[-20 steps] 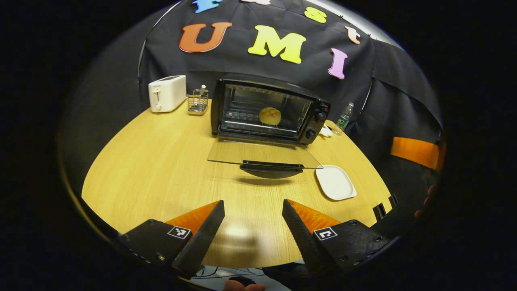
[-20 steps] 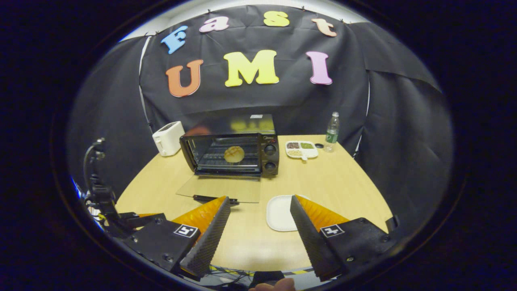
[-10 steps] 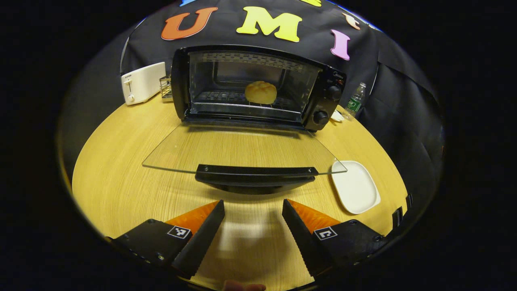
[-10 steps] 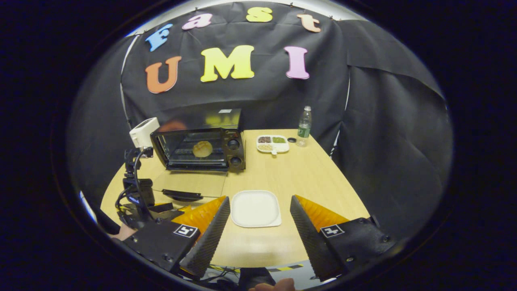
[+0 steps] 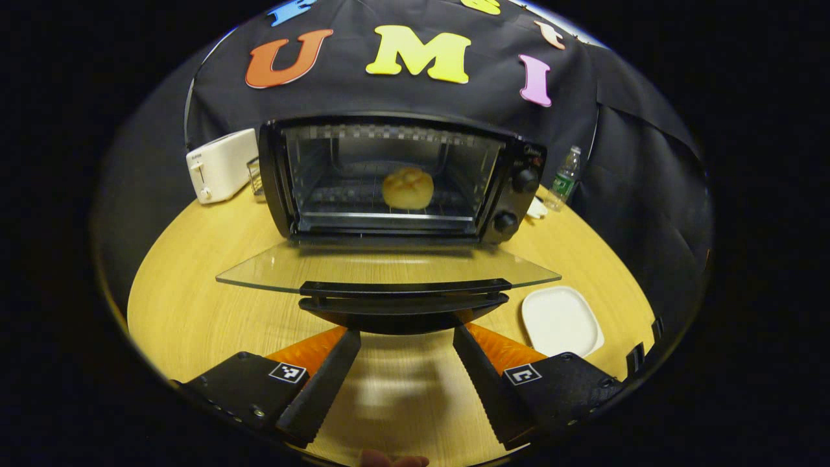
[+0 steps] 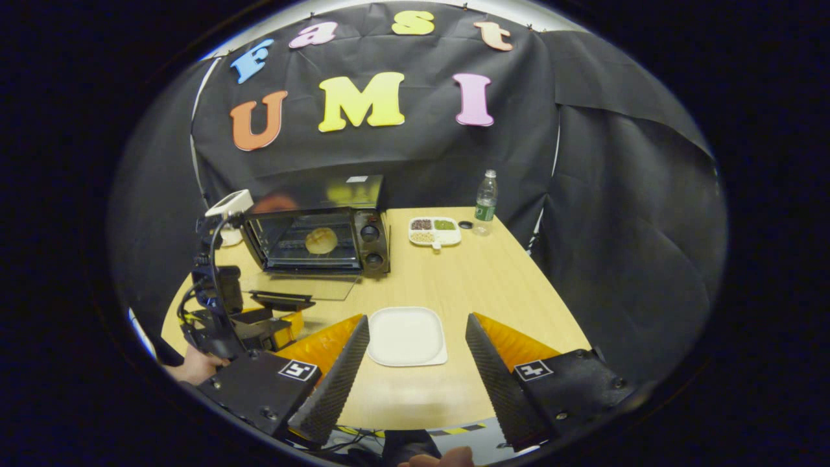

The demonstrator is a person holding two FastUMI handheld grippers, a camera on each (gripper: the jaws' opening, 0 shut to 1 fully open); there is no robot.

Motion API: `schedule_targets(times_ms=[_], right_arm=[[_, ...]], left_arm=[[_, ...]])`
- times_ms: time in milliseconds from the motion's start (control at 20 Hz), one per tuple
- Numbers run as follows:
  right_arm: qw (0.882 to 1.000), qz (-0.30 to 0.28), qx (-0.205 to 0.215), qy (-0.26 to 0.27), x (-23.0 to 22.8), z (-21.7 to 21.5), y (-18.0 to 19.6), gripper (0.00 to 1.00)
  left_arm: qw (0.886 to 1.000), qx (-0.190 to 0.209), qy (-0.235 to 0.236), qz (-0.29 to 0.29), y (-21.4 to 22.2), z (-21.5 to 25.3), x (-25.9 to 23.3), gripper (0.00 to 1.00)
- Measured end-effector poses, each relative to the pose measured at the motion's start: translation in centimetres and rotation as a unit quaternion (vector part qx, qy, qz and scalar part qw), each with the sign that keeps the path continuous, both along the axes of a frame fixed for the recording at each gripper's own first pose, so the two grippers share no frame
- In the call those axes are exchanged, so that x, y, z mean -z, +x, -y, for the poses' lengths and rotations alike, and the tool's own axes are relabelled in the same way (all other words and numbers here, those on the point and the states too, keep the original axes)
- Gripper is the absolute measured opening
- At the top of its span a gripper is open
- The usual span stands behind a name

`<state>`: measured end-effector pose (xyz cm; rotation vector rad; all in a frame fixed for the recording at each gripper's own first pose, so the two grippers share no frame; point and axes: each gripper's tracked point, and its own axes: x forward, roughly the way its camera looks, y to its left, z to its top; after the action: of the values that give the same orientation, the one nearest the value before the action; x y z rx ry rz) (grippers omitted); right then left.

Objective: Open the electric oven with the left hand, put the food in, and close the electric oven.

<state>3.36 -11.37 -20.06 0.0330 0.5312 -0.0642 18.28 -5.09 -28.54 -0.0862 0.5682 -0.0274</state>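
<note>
The black electric oven (image 5: 399,175) stands with its glass door (image 5: 382,269) folded down almost flat, and a golden bun (image 5: 407,188) rests on the rack inside. My left gripper (image 5: 403,334) is open, its fingertips just under and before the door's black handle (image 5: 402,301), not closed on it. In the right gripper view the oven (image 6: 318,230) sits at the left with the bun (image 6: 321,240) inside, and the left gripper (image 6: 259,324) is held by a hand at the door's front edge. My right gripper (image 6: 412,324) is open and holds nothing, hovering over a white plate (image 6: 406,336).
On the wooden table (image 5: 194,292) lie the white plate (image 5: 561,319) right of the door, a white toaster (image 5: 220,165) at the back left and a water bottle (image 5: 565,175) at the back right. A sectioned dish of grains (image 6: 434,231) sits beside the oven.
My left gripper has moved forward and dropped to the level of the door handle, so the glass door is now seen edge-on. The right gripper has swung slightly and stays open.
</note>
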Motion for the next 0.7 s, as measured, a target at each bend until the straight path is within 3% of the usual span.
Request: schedule_targets(times_ms=[400, 700], right_arm=[[0.998, 0.06, -0.015, 0.01, -4.8, -2.3, -0.4, 0.95], [0.992, 0.124, -0.031, 0.008, -10.2, -4.5, -0.8, 0.95]], left_arm=[[0.99, -0.002, -0.002, 0.138, 1.2, -2.0, -15.1, 0.95], [0.975, -0.013, 0.012, 0.221, -5.6, -4.6, -25.1, 0.95]])
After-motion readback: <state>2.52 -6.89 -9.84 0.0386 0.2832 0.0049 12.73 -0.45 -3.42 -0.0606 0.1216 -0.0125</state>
